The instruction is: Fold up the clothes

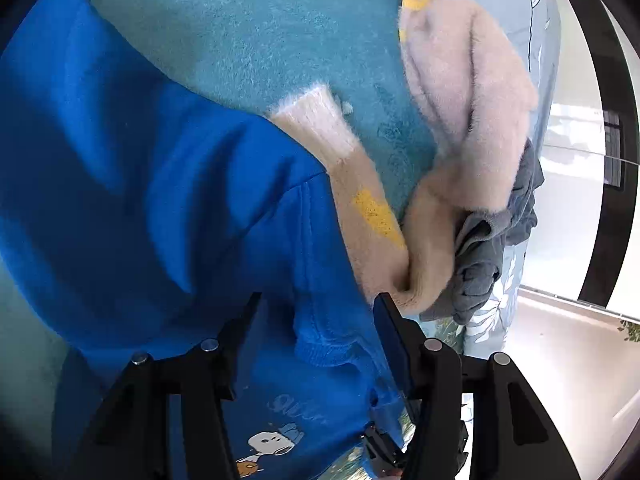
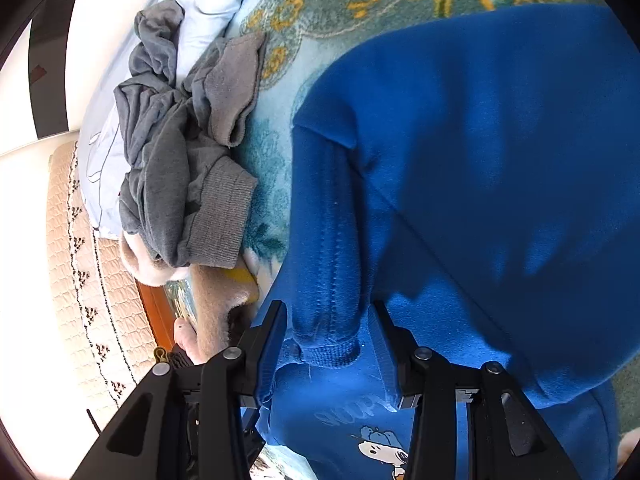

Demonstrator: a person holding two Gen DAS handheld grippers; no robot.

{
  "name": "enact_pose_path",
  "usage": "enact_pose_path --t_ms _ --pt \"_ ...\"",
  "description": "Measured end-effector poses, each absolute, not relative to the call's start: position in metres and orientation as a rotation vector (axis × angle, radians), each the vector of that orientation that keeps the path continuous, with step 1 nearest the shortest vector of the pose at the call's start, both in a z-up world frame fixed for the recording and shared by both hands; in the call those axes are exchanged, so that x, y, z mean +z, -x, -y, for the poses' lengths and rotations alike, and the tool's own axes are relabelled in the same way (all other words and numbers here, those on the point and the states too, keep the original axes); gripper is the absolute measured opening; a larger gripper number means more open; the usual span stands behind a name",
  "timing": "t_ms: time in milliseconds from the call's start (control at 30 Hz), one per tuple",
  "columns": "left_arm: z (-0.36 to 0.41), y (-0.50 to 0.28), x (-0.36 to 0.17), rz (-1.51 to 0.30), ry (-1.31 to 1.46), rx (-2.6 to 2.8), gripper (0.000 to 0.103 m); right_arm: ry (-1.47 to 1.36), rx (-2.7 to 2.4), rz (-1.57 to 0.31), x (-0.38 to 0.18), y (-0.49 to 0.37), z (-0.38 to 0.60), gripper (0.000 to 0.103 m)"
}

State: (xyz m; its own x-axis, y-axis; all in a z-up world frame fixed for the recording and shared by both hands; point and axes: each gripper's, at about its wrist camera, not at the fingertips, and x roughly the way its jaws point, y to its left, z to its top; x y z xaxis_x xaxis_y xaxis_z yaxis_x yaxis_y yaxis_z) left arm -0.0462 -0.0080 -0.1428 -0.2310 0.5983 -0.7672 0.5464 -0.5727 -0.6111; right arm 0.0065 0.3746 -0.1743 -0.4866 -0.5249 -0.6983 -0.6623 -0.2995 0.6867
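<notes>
The blue sweatshirt (image 1: 168, 208) is lying across the teal floral blanket (image 1: 248, 32), beside a fuzzy pink sweater (image 1: 460, 92) and crumpled grey garment (image 2: 180, 160). Left gripper (image 1: 316, 320) and right gripper (image 2: 326, 328) are both hovering with jaws spread wide around the ribbed cuff (image 2: 328, 352), gripping nothing.

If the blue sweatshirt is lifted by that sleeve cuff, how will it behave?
The blue sweatshirt would likely sag, since it already lies in soft folds. Its fleece looks thick, so probably heavyish for cloth. The ribbed cuff between the right hand-held gripper fingers should grip well.
</notes>
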Motion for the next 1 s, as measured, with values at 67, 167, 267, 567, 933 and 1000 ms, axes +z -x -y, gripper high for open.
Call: enact_pose_path --t_ms 67,167,267,567,933,1000 --pt "0.004 0.047 -0.144 1.434 1.927 1.968 0.054 1.535 1.901 -1.816 -0.175 -0.004 -0.372 0.045" --pt "0.002 0.044 -0.147 1.441 1.944 1.964 0.05 1.539 1.873 -1.845 -0.174 -0.002 -0.369 0.037" --pt "0.002 0.042 -0.15 1.507 1.936 1.925 0.03 1.555 1.848 -1.883 -0.171 0.003 -0.368 0.028" --pt "-0.007 0.065 -0.128 1.357 1.873 2.025 0.01 1.606 1.925 -1.934 -0.128 0.024 -0.363 0.017" --pt "-0.011 0.106 -0.087 1.341 1.78 2.032 0.01 1.553 1.9 -1.942 -0.102 0.077 -0.368 0.017" --pt "-0.008 0.105 -0.091 1.364 1.785 1.996 0.014 1.573 1.882 -1.917 -0.108 0.083 -0.364 0.019"
